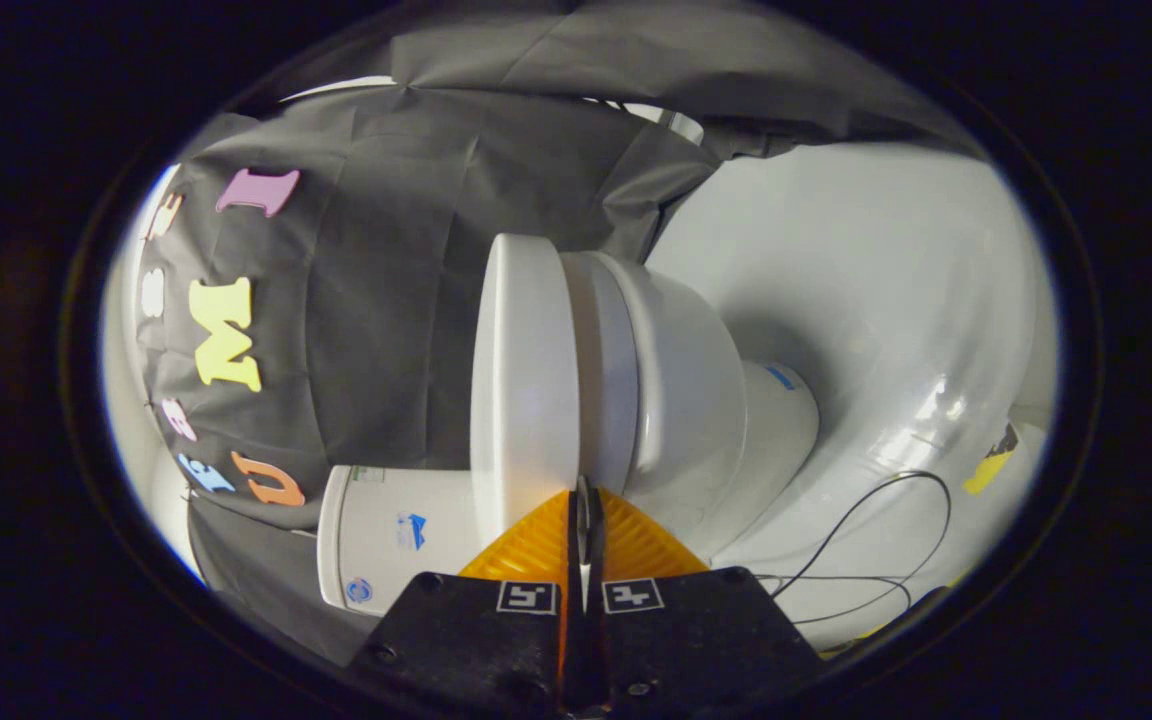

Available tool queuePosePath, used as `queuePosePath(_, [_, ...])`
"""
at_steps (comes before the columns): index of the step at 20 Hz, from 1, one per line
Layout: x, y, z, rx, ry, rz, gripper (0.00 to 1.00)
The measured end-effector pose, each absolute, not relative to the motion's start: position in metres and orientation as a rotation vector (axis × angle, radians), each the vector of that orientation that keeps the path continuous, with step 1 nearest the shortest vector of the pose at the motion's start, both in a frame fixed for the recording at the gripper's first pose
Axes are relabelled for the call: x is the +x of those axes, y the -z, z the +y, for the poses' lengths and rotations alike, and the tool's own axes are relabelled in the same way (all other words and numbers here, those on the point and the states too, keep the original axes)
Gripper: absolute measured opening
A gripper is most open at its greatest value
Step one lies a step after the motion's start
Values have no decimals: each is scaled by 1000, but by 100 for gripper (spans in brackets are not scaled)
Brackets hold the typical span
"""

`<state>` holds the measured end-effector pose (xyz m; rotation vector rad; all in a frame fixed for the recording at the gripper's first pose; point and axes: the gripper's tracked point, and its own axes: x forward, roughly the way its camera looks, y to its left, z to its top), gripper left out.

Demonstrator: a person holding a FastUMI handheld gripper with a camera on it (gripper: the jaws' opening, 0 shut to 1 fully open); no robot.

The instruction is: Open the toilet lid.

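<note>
A white toilet stands ahead and appears turned on its side because the gripper is rolled. Its lid point(526, 370) lies closed on the seat point(608, 370), with the bowl point(691, 390) beyond the seat and the tank point(386, 545) close to the fingers on the lid's side. My gripper point(582, 492) is shut, with only a thin slit between the fingers. The fingertips rest right at the seam where the lid's edge meets the seat. I see nothing held between them.
The toilet's foot point(776, 420) stands on a glossy white floor point(886, 300). A thin black cable point(886, 540) loops over the floor near the fingers. A scrap of yellow tape point(991, 465) lies farther out. Black cloth point(386, 250) hangs behind the toilet.
</note>
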<state>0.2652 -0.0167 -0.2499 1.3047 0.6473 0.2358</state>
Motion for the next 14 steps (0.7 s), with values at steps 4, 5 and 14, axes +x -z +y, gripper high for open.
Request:
queuePosePath(4, [262, 234, -11, 1237, -252, 624, 4])
queuePosePath(5, [261, 223, -10, 1218, -261, 608, 4])
queuePosePath(14, [254, 167, 3, 1135, -275, 586, 4])
